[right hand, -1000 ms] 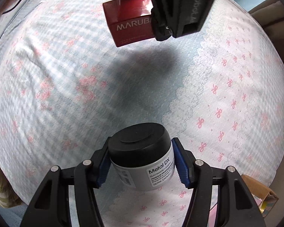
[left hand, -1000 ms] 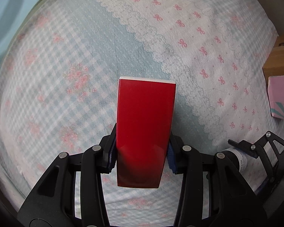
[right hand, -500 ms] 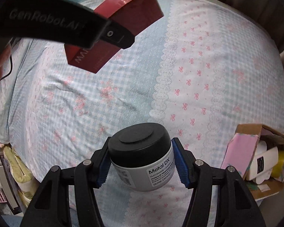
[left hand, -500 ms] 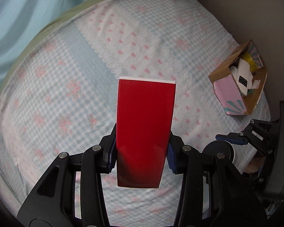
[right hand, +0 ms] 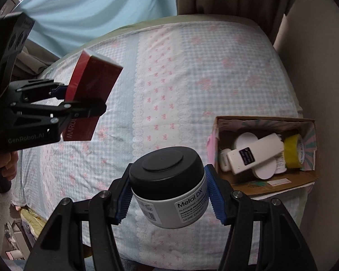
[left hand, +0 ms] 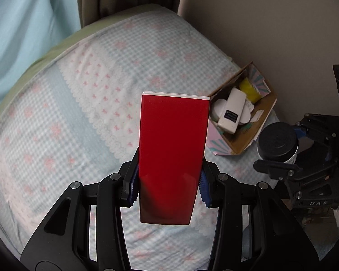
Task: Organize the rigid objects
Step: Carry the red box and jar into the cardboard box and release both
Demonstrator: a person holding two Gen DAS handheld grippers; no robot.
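Grippers [left hand: 169, 188] now higher above bed [left hand: 79, 117]

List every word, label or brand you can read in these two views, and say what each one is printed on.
"Metal DX", "SERIE EXPERT": jar label; smaller lines blurred.
"GenRobot.AI": left gripper body.
"MARU", rest hidden: red box.
White bottle in cardboard box: dark label unreadable.

You see a glossy red carton [left hand: 173, 155], a matt black plastic lid [right hand: 166, 169], soft gingham bedcloth [right hand: 192, 79], and a raw cardboard box [right hand: 271, 181].
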